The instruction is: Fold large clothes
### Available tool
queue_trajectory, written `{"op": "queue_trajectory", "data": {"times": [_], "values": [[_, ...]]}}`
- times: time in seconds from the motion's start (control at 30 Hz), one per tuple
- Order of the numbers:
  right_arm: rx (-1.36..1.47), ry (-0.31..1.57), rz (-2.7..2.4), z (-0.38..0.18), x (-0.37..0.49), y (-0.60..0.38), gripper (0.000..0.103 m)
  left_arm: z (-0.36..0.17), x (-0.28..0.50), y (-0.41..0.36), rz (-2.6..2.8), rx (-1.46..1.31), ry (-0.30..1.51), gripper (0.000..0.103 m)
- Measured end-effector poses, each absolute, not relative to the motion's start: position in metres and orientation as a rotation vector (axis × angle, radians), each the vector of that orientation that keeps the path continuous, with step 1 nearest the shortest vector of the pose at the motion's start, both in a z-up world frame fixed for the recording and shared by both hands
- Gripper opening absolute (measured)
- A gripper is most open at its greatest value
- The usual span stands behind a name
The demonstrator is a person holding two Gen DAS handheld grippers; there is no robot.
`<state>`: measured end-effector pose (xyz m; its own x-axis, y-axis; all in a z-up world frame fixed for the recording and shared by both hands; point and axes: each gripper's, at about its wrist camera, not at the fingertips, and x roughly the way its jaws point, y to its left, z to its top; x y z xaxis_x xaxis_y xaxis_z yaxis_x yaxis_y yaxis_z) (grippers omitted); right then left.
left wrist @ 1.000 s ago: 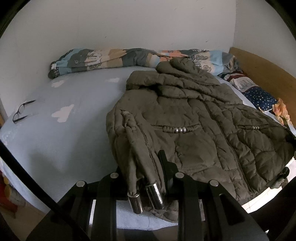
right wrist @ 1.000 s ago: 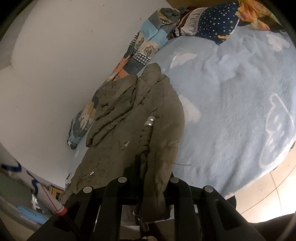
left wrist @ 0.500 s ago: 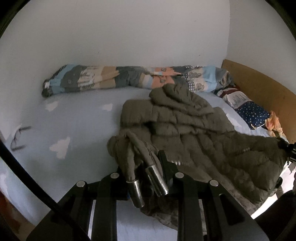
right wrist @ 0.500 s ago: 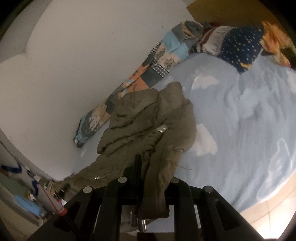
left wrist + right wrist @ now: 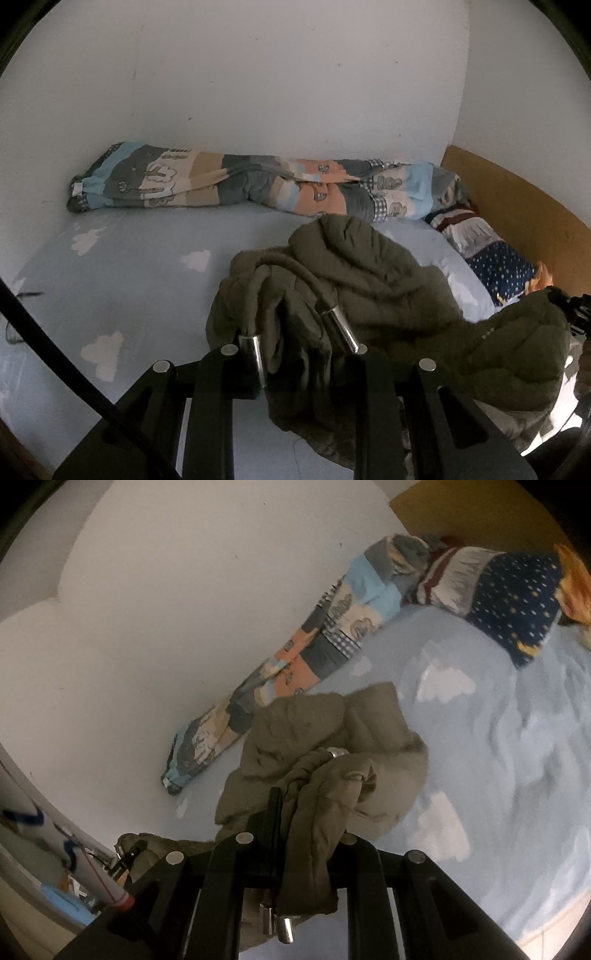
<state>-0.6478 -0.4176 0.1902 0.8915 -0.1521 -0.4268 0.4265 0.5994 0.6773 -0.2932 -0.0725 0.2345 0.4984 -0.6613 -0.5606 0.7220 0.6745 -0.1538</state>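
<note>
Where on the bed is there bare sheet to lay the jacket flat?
Bare sheet lies between the rolled quilt at the wall and the near edge, left of the jacket. Right side is crowded: pillows beside the jacket.

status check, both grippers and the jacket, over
Left gripper shut on jacket hem. Right gripper shut on the other corner. Jacket lifted, bunched over the bed. Rolled quilt beyond, not in the way.

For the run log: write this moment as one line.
task: fold jacket | left gripper: shut on jacket | right gripper: shut on jacket | jacket: bunched on bed
</note>
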Motion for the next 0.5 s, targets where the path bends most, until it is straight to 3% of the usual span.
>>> {"op": "queue_trajectory", "data": {"times": [0.27, 0.5], "values": [[0.872, 0.327, -0.333, 0.210, -0.583, -0.477, 0.014, 0.245, -0.223, -0.137, -0.842, 0.109, 0.649, 0.023], [0.943, 0.338, -0.388, 0.187, -0.514, -0.557, 0.014, 0.218, -0.134, -0.198, -0.796, 0.081, 0.748, 0.024]]}}
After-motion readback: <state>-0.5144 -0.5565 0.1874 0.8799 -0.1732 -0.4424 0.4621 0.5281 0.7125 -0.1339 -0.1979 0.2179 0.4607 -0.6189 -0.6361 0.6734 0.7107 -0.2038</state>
